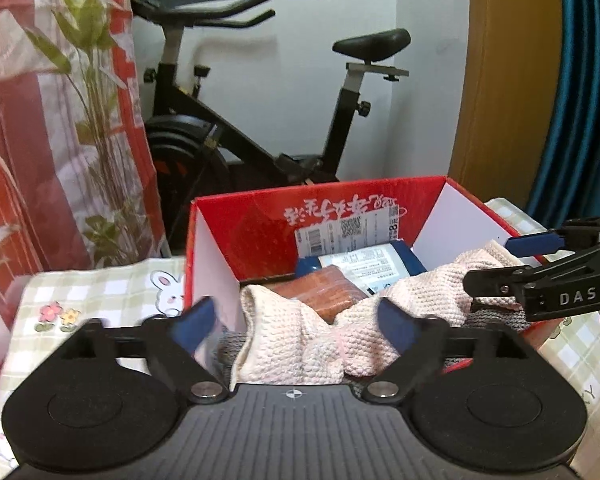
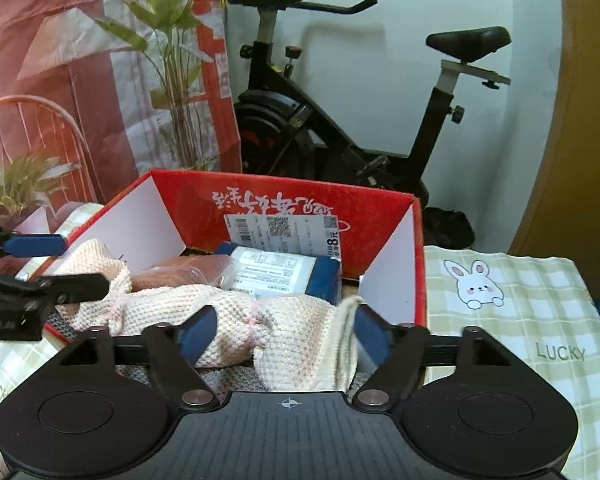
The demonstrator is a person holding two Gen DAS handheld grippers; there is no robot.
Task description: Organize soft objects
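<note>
Both grippers just at box's near edge, jaws spread wide, nothing pinched. Left gripper (image 1: 296, 320) straddles the pink knit cloth (image 1: 312, 340) without the pads pressing; right gripper (image 2: 284, 328) the same over the cloth's other end. Cloth lies slack in the red box (image 1: 204, 240), draped over a grey cloth (image 1: 496, 318). Looks like a release step. To finish it well: back both grippers straight off, keep jaws wide so the pads don't snag the knit and drag it out. Further in the box: brown packet (image 1: 320, 292), blue pack (image 1: 372, 264), white label on the back wall.
</note>
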